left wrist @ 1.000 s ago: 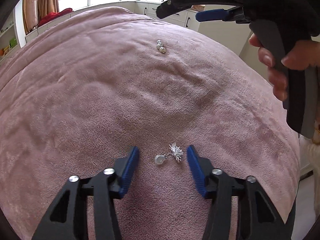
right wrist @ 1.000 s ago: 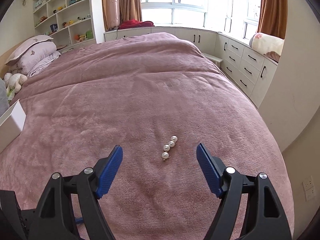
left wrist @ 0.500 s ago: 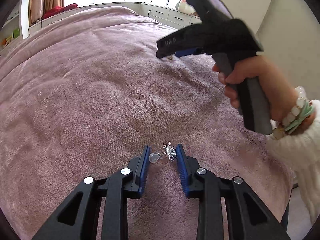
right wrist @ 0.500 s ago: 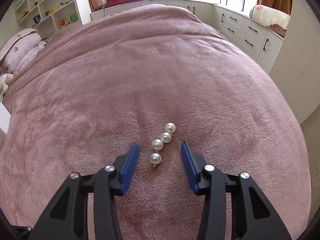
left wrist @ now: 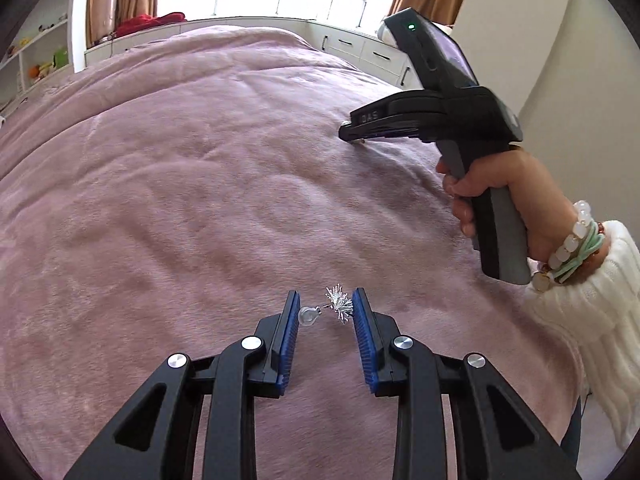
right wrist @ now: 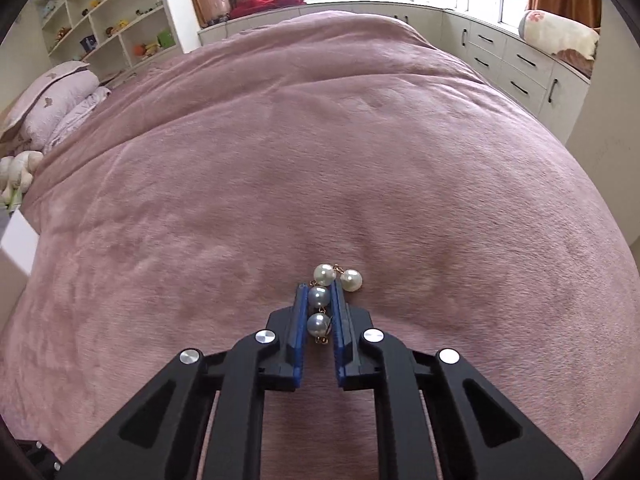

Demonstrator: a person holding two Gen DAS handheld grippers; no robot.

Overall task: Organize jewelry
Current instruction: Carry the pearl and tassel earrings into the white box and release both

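A silver spiky earring (left wrist: 338,303) with a clear backing (left wrist: 308,314) lies on the pink blanket between the blue pads of my left gripper (left wrist: 326,304). The jaws stand close on each side of it, with small gaps. My right gripper (right wrist: 319,295) is shut on a pearl earring (right wrist: 319,296): two pearls sit between its pads and two more (right wrist: 351,279) lie on the blanket just past the tips. In the left wrist view the right gripper (left wrist: 354,136) is low on the blanket at the far right, held by a hand.
The pink blanket (right wrist: 280,160) covers the whole bed. Pillows (right wrist: 52,108) and a white box edge (right wrist: 16,240) are at the left. Shelves (right wrist: 108,20) and drawer cabinets (right wrist: 520,68) stand beyond the bed. The bed edge drops off at the right.
Both grippers have come down to the blanket and narrowed. The right one closed on the pearl earring. The left one closed in around the silver earring.
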